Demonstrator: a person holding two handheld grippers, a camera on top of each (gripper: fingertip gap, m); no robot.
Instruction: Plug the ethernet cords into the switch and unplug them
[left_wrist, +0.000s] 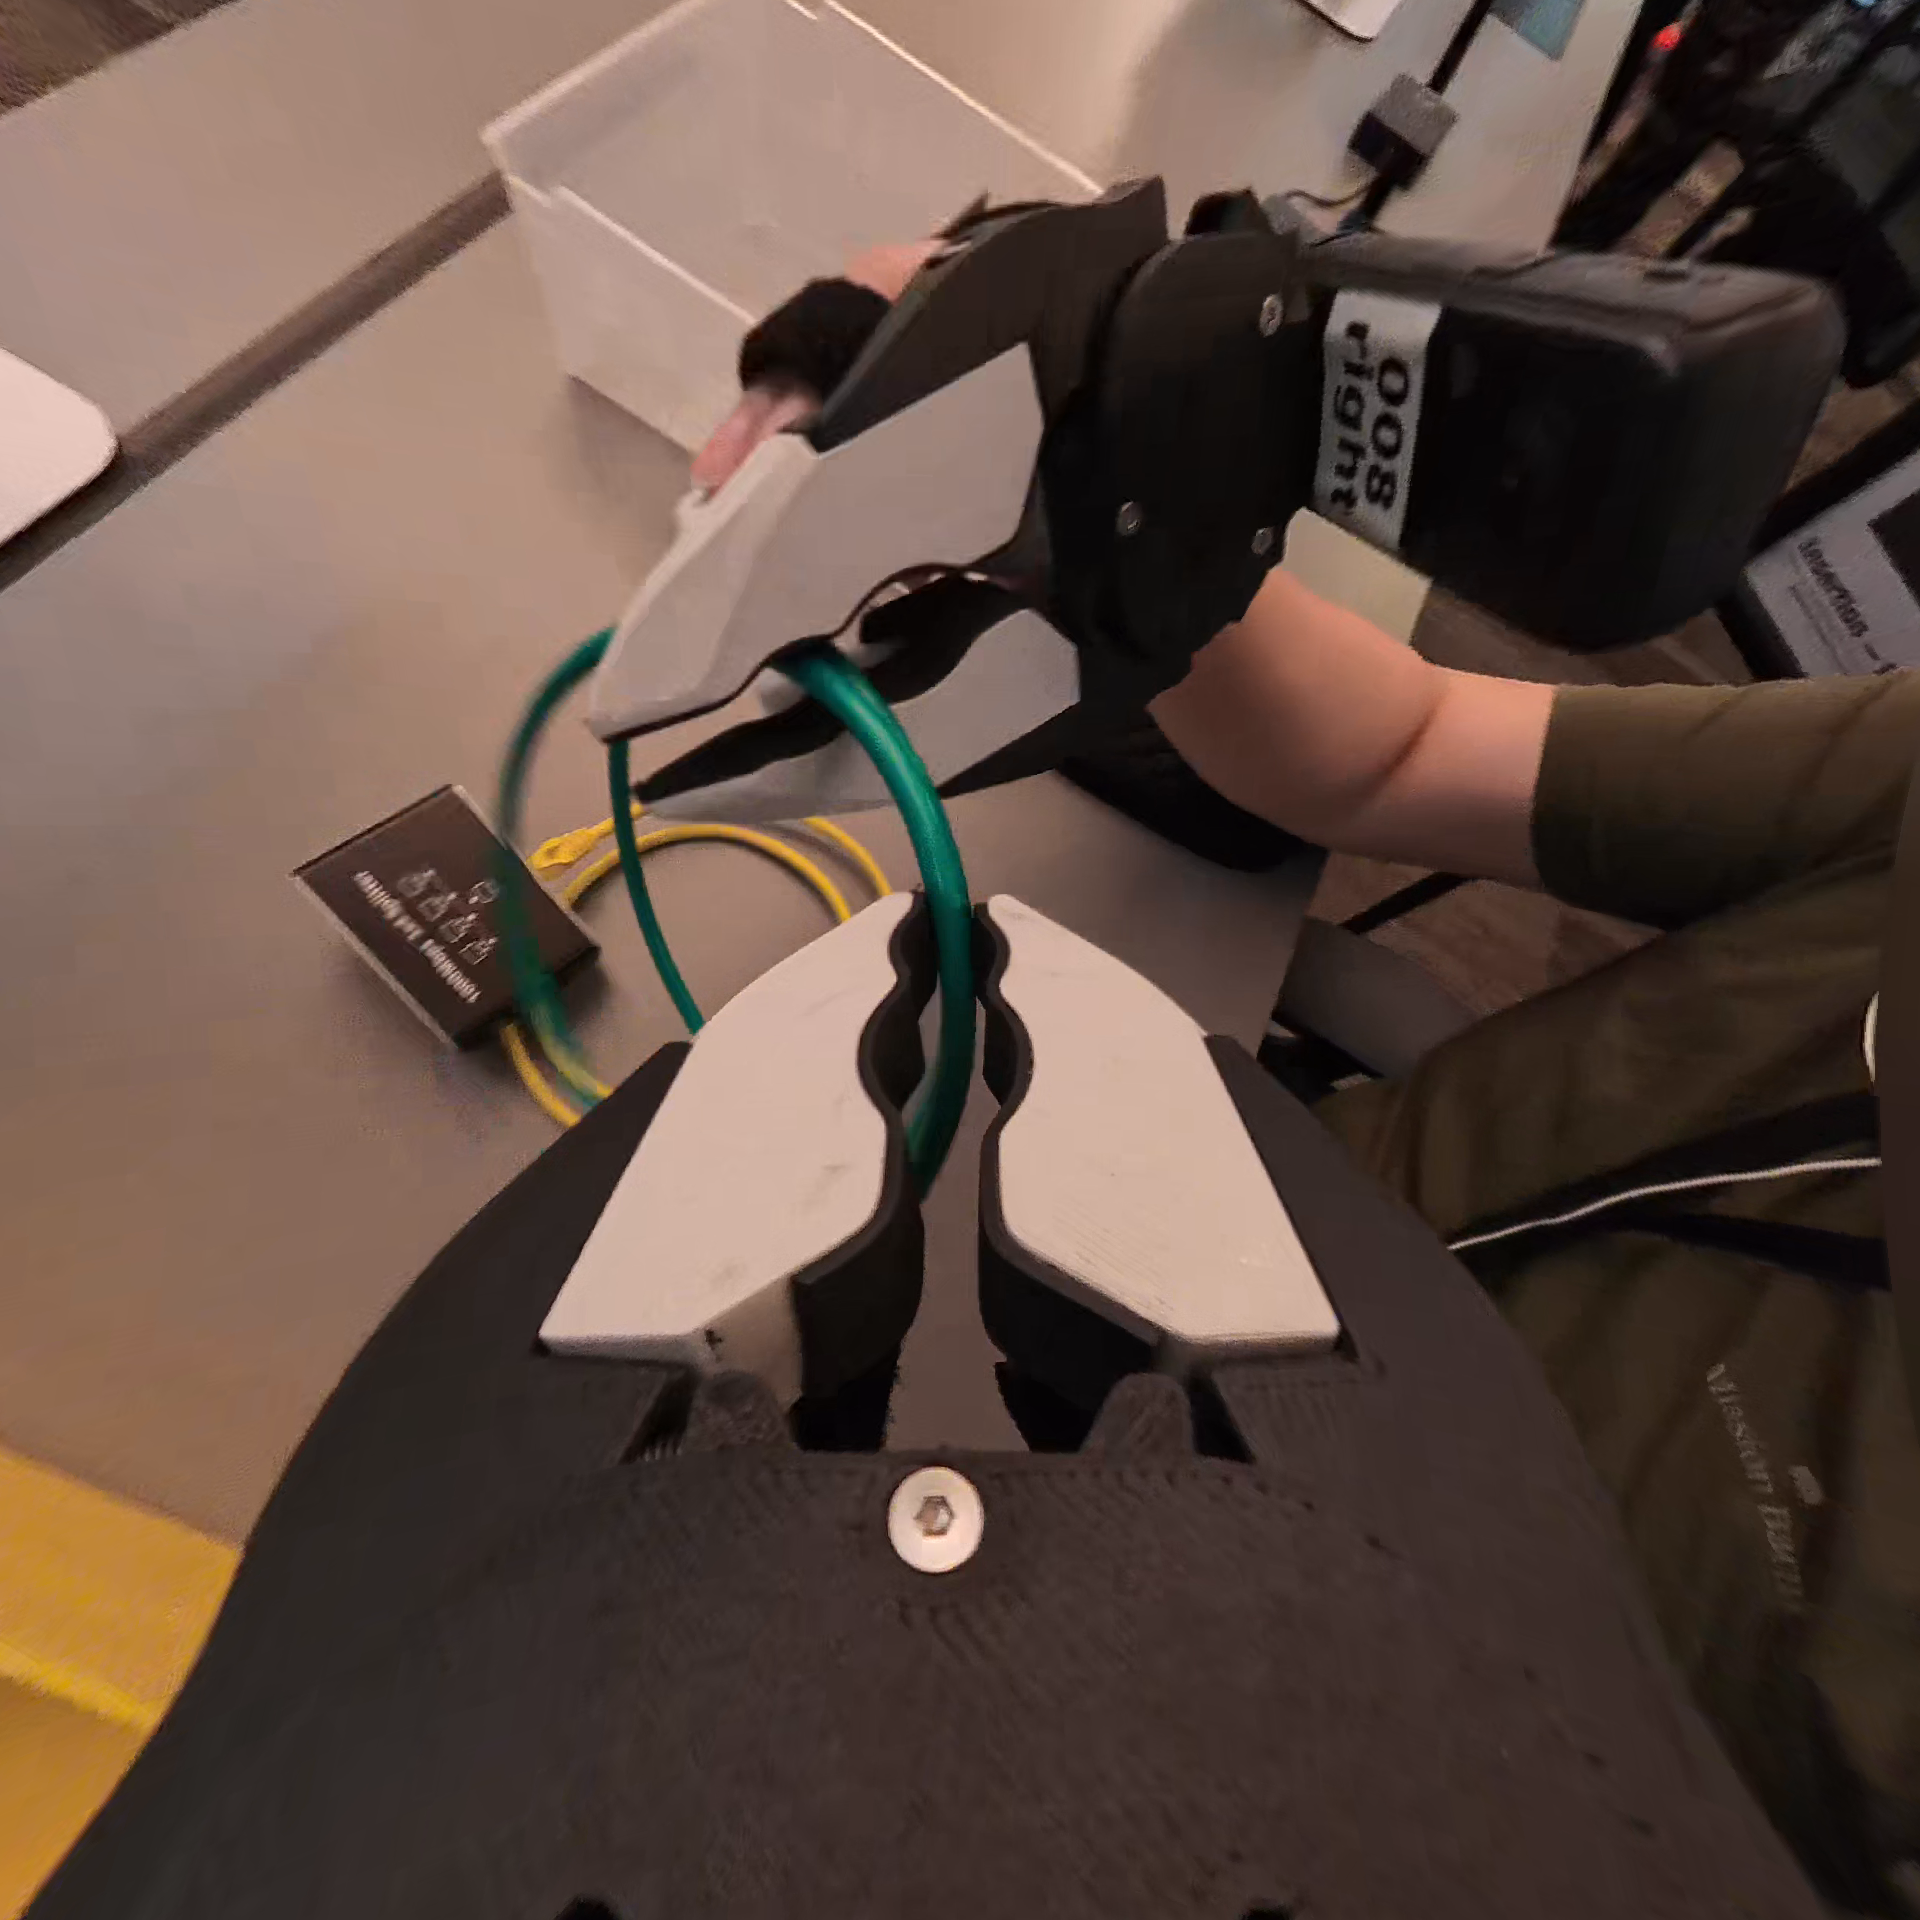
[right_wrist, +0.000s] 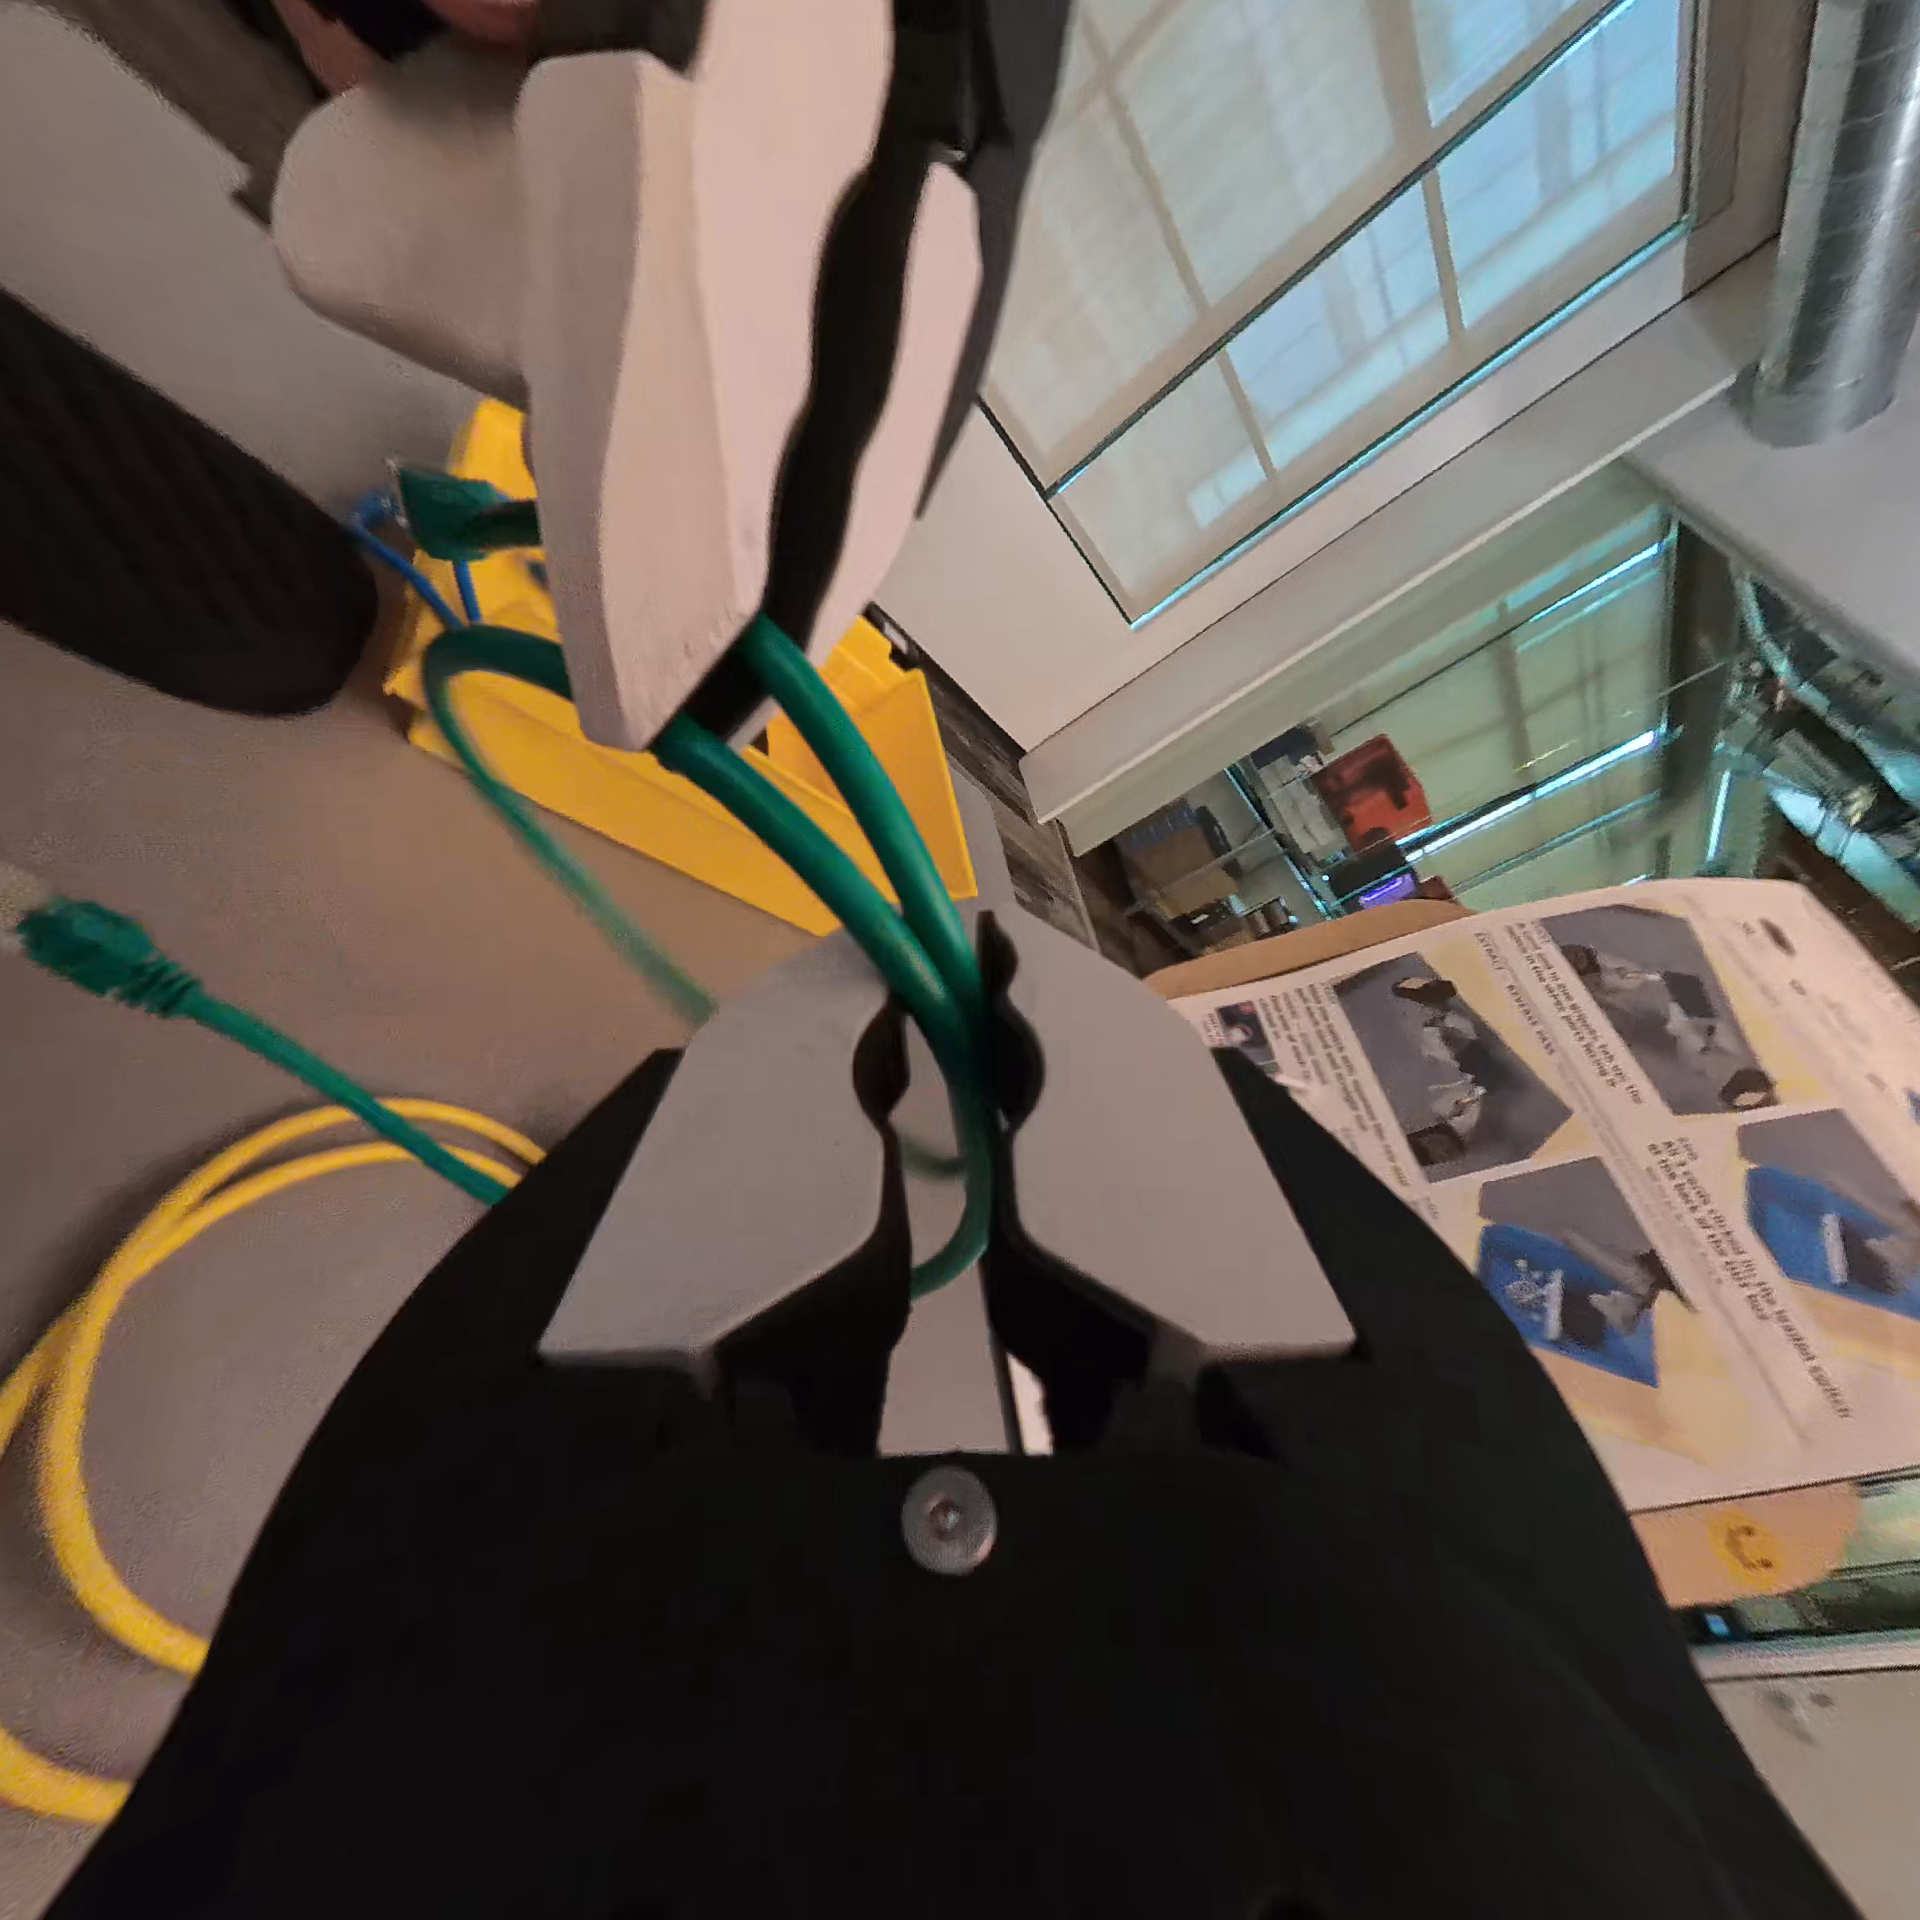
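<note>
Both tools pinch green cord (left_wrist: 940, 831) — left tool (left_wrist: 948, 914), right tool (right_wrist: 948, 971)

A clear plastic box (left_wrist: 727, 208) stands on the grey table (left_wrist: 260, 468), a yellow bin (right_wrist: 665, 790) sits at the table's edge, and an illustrated instruction sheet (right_wrist: 1621, 1174) lies below large windows (right_wrist: 1299, 260).

We cannot read the switch (left_wrist: 447, 914) ports — a blurred green cord (left_wrist: 940, 821) crosses them; the yellow cord (right_wrist: 73, 1455) runs off-frame.
</note>
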